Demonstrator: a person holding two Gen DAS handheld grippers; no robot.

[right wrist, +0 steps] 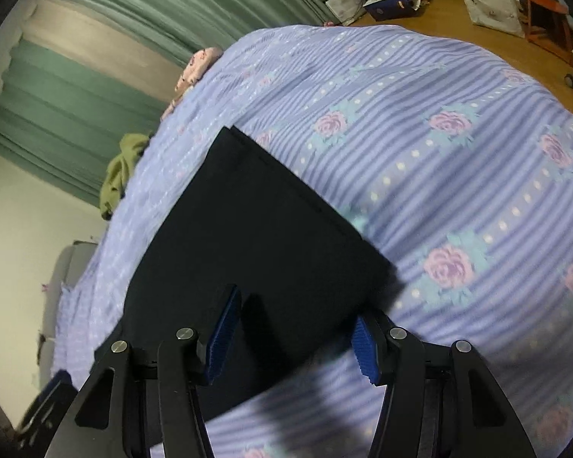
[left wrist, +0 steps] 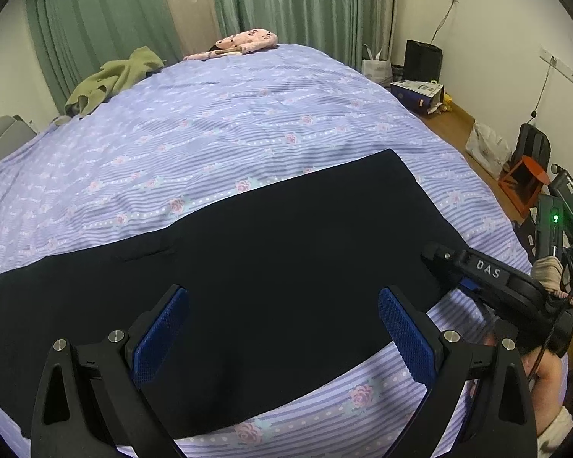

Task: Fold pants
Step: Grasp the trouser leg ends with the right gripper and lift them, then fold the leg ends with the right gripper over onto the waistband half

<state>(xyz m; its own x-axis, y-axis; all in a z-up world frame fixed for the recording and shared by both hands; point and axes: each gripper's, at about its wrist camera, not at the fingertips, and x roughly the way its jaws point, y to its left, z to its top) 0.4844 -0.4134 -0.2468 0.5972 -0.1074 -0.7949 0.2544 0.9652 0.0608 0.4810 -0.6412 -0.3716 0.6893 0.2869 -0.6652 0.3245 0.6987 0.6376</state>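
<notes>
Dark navy pants [left wrist: 267,267] lie flat in a long band across the near part of a bed with a purple striped, rose-patterned cover [left wrist: 210,133]. My left gripper [left wrist: 282,292] hovers open over the middle of the pants, with nothing between its blue pads [left wrist: 160,336]. My right gripper [left wrist: 433,257] sits at the right end of the pants. In the right wrist view the right gripper [right wrist: 298,305] is open above the squared end of the pants [right wrist: 248,229], pads [right wrist: 225,332] apart and pressing on nothing. A person's hand holds it.
A green garment [left wrist: 110,80] and a pink garment [left wrist: 244,40] lie at the bed's far edge by green curtains. On the wooden floor to the right stand a box [left wrist: 420,93], bags [left wrist: 485,149] and an orange stool [left wrist: 523,183]. A grey chair [left wrist: 4,137] is at the left.
</notes>
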